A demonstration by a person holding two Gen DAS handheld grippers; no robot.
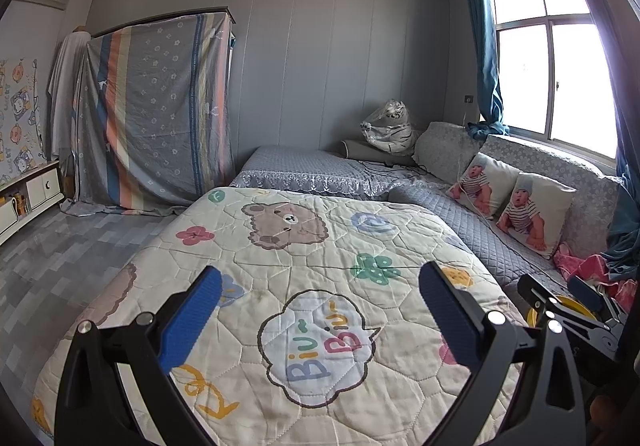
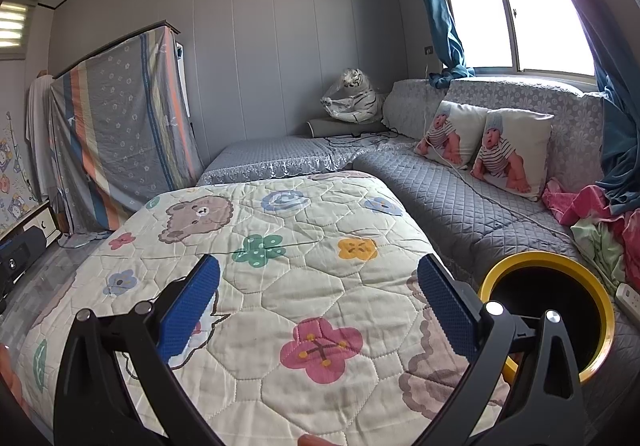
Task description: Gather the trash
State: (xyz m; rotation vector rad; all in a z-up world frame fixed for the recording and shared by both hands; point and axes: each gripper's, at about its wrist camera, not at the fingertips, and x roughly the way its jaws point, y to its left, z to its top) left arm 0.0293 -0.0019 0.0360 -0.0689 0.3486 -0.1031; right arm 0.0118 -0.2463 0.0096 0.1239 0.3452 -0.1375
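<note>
We're holding both tools released and empty, left tool [image 1: 320, 320] and right tool [image 2: 319, 306], over the quilt [image 2: 304, 258]. No trash visible; bin [image 2: 548, 310] near right looks empty, so likely start or done.

A cream quilt [image 1: 304, 286] printed with bears and flowers is covering the foreground surface. Behind it, a grey quilted sofa [image 2: 460, 197] is running under the window [image 1: 548, 57], where blue curtains [image 1: 486, 57] are hanging. Two baby-print cushions [image 2: 484, 145] are leaning against the backrest; a bagged tiger plush [image 2: 356, 97] is sitting in the corner. A striped sheet [image 1: 160, 109] is draping a tall frame at left, and pink cloth [image 2: 580, 205] is lying bunched on the sofa
</note>
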